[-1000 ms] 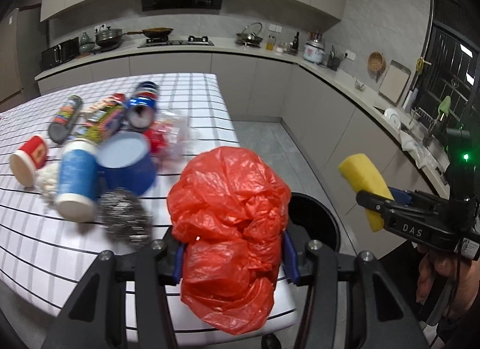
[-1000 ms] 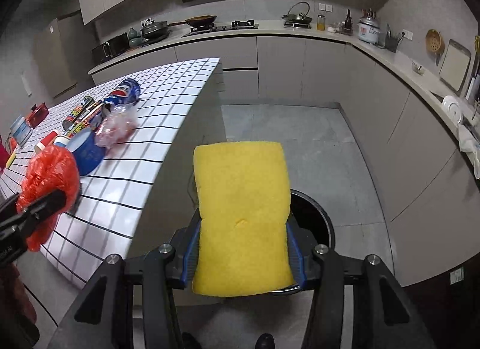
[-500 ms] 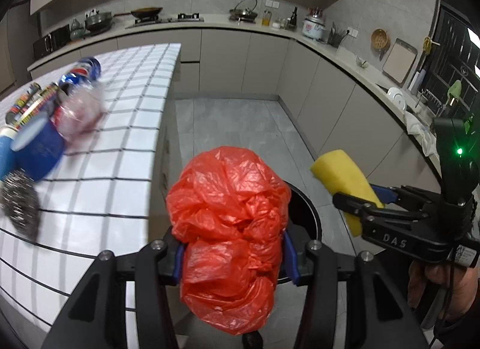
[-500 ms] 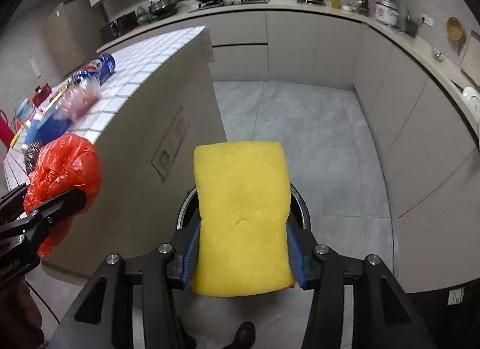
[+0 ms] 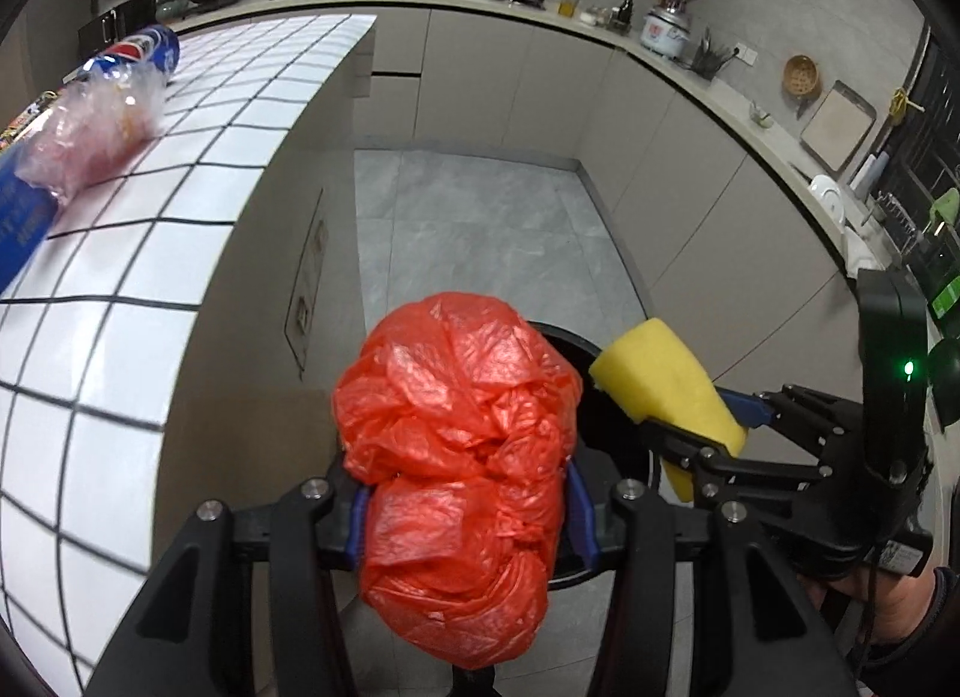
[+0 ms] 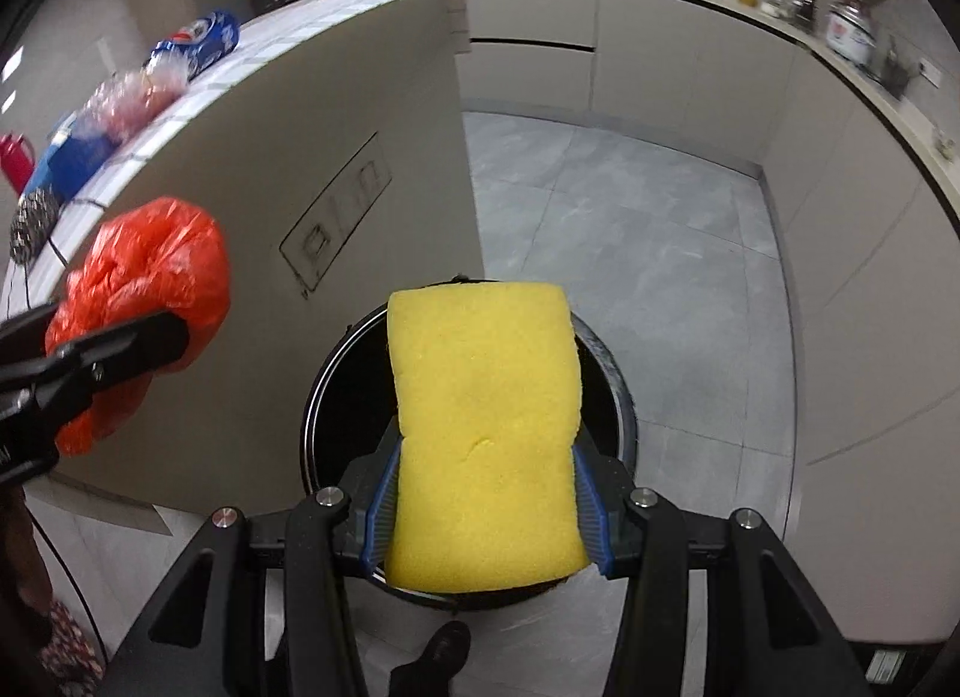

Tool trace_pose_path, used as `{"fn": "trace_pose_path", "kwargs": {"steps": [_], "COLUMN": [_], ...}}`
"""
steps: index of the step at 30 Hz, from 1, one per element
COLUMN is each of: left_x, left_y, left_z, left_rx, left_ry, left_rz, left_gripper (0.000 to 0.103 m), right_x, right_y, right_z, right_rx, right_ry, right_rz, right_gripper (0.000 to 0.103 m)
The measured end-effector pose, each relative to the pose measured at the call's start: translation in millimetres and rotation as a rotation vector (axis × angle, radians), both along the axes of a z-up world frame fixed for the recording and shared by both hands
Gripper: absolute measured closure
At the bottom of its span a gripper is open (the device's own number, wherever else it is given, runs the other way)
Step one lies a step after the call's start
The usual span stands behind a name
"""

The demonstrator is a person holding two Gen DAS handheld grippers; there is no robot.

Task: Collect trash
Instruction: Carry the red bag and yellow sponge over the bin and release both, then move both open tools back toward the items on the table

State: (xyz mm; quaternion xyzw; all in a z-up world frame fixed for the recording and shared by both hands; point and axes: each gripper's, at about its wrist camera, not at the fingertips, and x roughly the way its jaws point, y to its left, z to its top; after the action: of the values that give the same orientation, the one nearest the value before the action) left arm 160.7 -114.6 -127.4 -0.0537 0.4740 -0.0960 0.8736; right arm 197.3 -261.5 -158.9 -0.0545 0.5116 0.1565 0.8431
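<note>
My left gripper point(image 5: 468, 523) is shut on a crumpled red plastic bag point(image 5: 456, 457), which hangs past the table's end above the floor. Behind the bag shows the rim of a round black trash bin point(image 5: 606, 469). My right gripper point(image 6: 486, 511) is shut on a yellow sponge point(image 6: 486, 427), held directly over the open black bin point(image 6: 342, 397). In the right wrist view the red bag point(image 6: 144, 289) and the left gripper point(image 6: 102, 355) sit at the left, beside the bin. The left wrist view shows the sponge point(image 5: 666, 391) and the right gripper point(image 5: 720, 445) over the bin.
The white checked table point(image 5: 150, 229) at the left carries a clear bag of scraps point(image 5: 90, 139), a blue can point(image 5: 150, 49), a blue cup point(image 6: 78, 157) and a steel scourer point(image 6: 33, 223). Grey floor point(image 6: 630, 229) lies beyond the bin, cabinets around. A shoe point(image 6: 438, 655) is below the bin.
Both grippers have moved off the table's end and sunk toward the bin, each keeping its load. The table items have slid to the left of both views; the bin looks larger.
</note>
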Motion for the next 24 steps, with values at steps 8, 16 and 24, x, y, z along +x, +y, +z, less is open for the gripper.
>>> {"fn": "trace_pose_path", "kwargs": {"steps": [8, 16, 24], "left_x": [9.3, 8.5, 7.4], "left_y": [-22.3, -27.8, -23.1], "left_z": [-17.4, -14.1, -8.3], "left_rx": [-0.019, -0.015, 0.042], "left_ry": [0.051, 0.052, 0.039], "left_rz": [-0.037, -0.018, 0.016], "left_gripper": [0.042, 0.009, 0.009], "right_x": [17.4, 15.4, 20.7], "right_y": [8.0, -16.1, -18.7], "right_z": [-27.7, -53.0, -33.4], "right_rx": [-0.008, -0.037, -0.029], "right_ry": [0.034, 0.077, 0.059], "right_rz": [0.117, 0.111, 0.028], "right_gripper": [0.034, 0.014, 0.014]}}
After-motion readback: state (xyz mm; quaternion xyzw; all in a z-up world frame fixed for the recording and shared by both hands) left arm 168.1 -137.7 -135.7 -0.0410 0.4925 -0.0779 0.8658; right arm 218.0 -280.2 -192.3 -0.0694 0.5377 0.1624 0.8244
